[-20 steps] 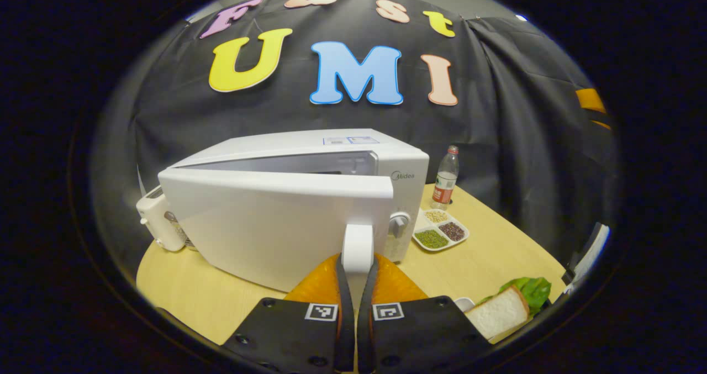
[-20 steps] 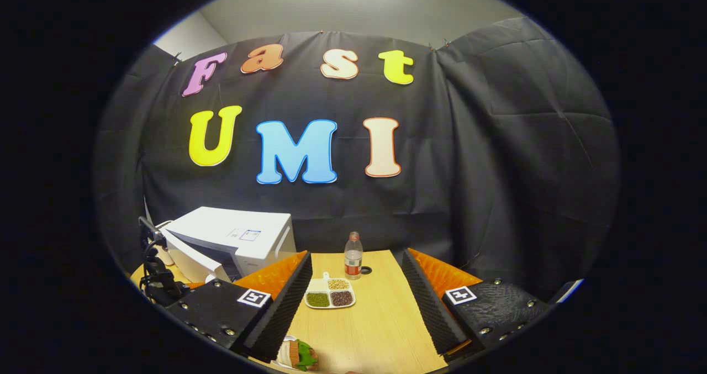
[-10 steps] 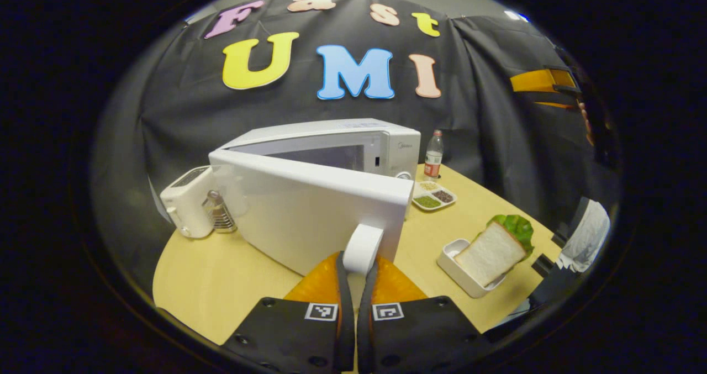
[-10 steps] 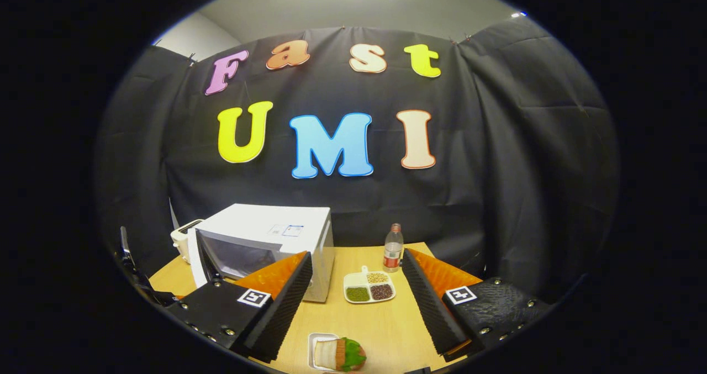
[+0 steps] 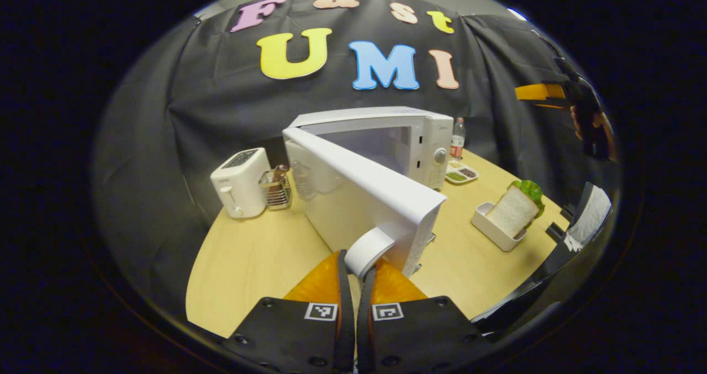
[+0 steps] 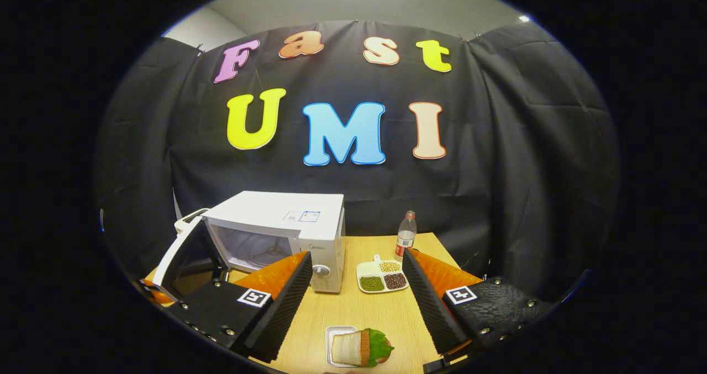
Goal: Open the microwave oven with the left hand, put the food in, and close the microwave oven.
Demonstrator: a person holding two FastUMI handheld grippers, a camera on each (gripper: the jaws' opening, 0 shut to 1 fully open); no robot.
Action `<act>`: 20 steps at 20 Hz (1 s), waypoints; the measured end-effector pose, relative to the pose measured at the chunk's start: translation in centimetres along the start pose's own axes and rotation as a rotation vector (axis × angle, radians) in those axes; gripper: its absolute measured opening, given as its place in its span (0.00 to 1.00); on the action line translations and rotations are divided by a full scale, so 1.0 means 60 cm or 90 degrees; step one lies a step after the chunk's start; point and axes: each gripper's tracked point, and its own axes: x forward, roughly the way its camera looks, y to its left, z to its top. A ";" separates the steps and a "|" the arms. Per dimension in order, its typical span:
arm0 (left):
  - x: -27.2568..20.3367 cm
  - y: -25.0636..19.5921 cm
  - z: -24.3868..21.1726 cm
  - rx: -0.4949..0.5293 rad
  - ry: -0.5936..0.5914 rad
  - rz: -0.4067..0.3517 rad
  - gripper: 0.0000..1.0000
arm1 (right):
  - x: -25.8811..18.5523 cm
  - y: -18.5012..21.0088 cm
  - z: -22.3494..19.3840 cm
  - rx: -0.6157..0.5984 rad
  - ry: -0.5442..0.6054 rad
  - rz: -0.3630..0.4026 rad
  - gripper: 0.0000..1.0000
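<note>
The white microwave (image 5: pixel 420 136) (image 6: pixel 309 219) stands at the back of the wooden table with its door (image 5: pixel 364 189) (image 6: pixel 179 249) swung wide open, cavity showing. My left gripper (image 5: pixel 356 272) is shut on the door's white handle (image 5: pixel 367 249). A sandwich with lettuce (image 5: pixel 513 211) (image 6: pixel 362 347) sits in a small white tray (image 5: pixel 486 227) in front of the microwave. My right gripper (image 6: pixel 353 302) hovers open above the table, over the sandwich, holding nothing. In the left gripper view, the right gripper (image 5: pixel 574 103) shows high at the right edge with a hand on it.
A white toaster (image 5: pixel 240 182) and a wire rack (image 5: pixel 276 189) stand left of the microwave. A divided dish of beans (image 5: pixel 461 174) (image 6: pixel 382 279) and a water bottle (image 5: pixel 457 137) (image 6: pixel 406 235) sit to its right. The table's edge (image 5: pixel 519 291) is close.
The microwave door has swung further open with my left gripper on its handle. The right gripper view has shifted so the sandwich and open cavity show more fully.
</note>
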 end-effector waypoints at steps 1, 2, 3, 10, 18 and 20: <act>-0.008 0.022 -0.008 -0.002 0.002 0.010 0.09 | 0.000 0.000 -0.005 -0.002 0.008 -0.005 0.99; -0.013 0.039 -0.012 -0.004 0.002 0.019 0.09 | 0.001 0.001 -0.011 0.001 0.015 -0.006 0.99; -0.017 0.056 -0.017 -0.007 0.001 0.027 0.09 | 0.002 0.003 -0.014 0.006 0.021 -0.006 0.99; -0.034 0.144 -0.036 -0.026 0.001 0.042 0.09 | 0.009 -0.021 -0.072 -0.006 0.083 -0.023 0.99; -0.059 0.186 -0.055 -0.041 0.022 0.022 0.16 | 0.005 -0.073 -0.175 -0.009 0.169 -0.013 0.99; -0.087 0.225 -0.066 -0.037 0.021 0.075 0.14 | 0.006 -0.085 -0.217 -0.014 0.203 -0.007 0.99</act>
